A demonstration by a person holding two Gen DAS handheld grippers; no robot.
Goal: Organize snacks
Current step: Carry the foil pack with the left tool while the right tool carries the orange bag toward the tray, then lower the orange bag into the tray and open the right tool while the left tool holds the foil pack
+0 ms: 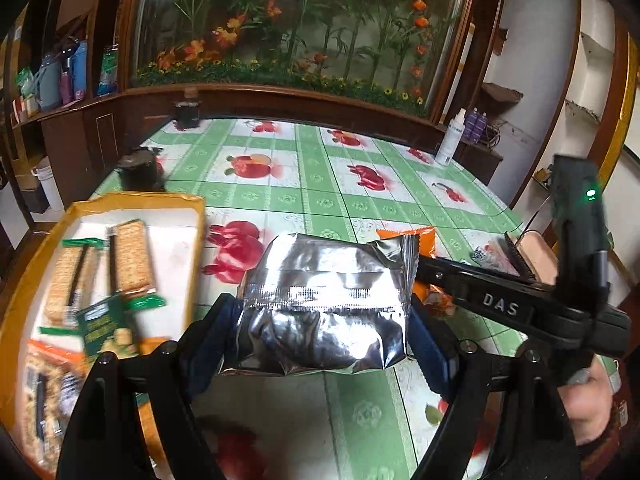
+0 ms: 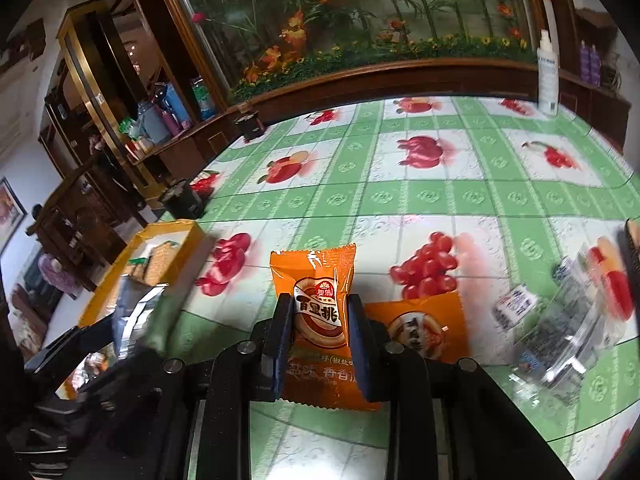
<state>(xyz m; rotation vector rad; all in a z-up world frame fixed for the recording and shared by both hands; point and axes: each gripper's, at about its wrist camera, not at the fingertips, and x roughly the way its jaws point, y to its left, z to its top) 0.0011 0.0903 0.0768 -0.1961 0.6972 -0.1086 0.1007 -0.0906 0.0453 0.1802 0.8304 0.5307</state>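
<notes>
The left gripper holds a silver foil packet between its two blue pads, the jaws spread wide around the packet's sides and pressing on it, with the packet lifted clear above the green and white tablecloth. To the left of that packet sits a yellow box with a white floor, already holding several cracker packs with green ends, a dark green pack and more wrapped snacks at its near end, some blurred. The right gripper is closed narrow on an orange snack packet, its pads clamped on either side of the packet's middle, so that the printed round label shows between them and the packet's top edge stands up beyond the fingertips. A second orange packet lies flat on the tablecloth just to the right of the held one. Further right lies a clear wrapper with red and yellow contents. In the right wrist view the yellow box appears to the far left, with the silver packet and the left gripper near it. At the far edge of the table stand a white spray bottle on the right and two dark small containers on the left, before a wooden cabinet with a flower display behind glass.
</notes>
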